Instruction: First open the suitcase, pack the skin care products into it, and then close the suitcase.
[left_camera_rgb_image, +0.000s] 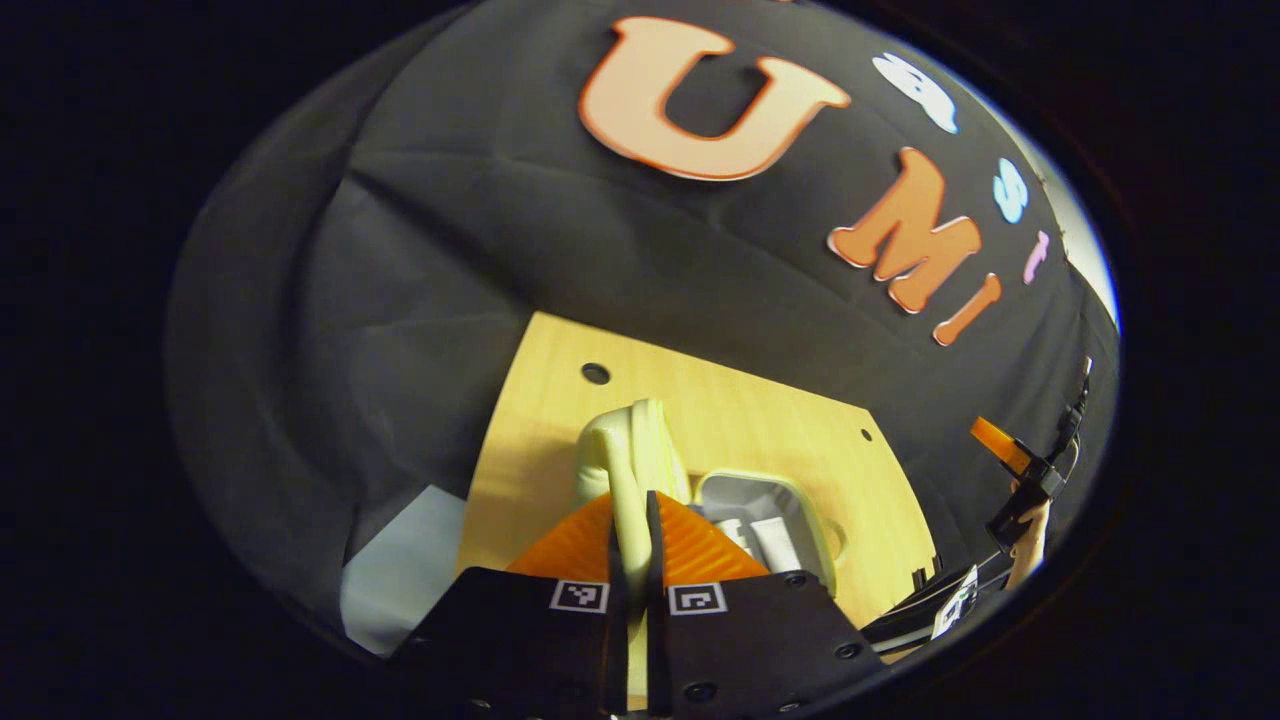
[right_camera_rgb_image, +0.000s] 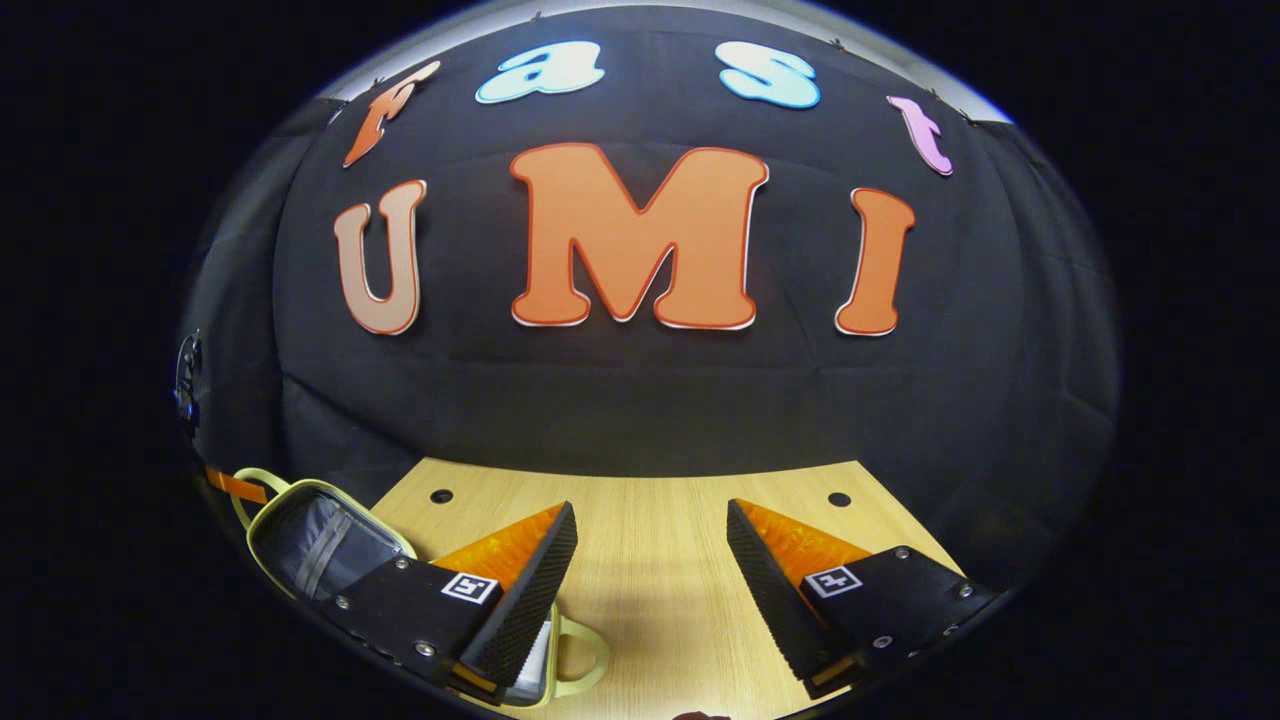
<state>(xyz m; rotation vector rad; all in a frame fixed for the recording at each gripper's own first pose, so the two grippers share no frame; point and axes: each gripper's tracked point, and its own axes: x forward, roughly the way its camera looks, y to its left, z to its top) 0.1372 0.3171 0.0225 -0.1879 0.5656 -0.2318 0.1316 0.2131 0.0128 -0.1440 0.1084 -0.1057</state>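
The small pale yellow-green suitcase lies open on the wooden table (left_camera_rgb_image: 740, 400). Its lid (left_camera_rgb_image: 628, 450) stands on edge, and my left gripper (left_camera_rgb_image: 631, 497) is shut on the lid's rim. Right of the lid, the grey-lined base (left_camera_rgb_image: 800, 497) holds white skin care products (left_camera_rgb_image: 768, 535). In the right gripper view the raised lid (right_camera_rgb_image: 315, 545) shows its grey lining at the lower left, with the suitcase handle (right_camera_rgb_image: 588, 650) near the bottom edge. My right gripper (right_camera_rgb_image: 652, 510) is open wide over bare tabletop, holding nothing. It appears again at the far right of the left gripper view, right gripper (left_camera_rgb_image: 1010, 450), with a hand on it.
The table (right_camera_rgb_image: 650, 600) has small round holes (right_camera_rgb_image: 441, 496) near its back edge and ends at the black cloth wall. A pale patch of floor (left_camera_rgb_image: 400, 570) lies off the table's left side. Black cables (left_camera_rgb_image: 1070, 420) hang near the far gripper.
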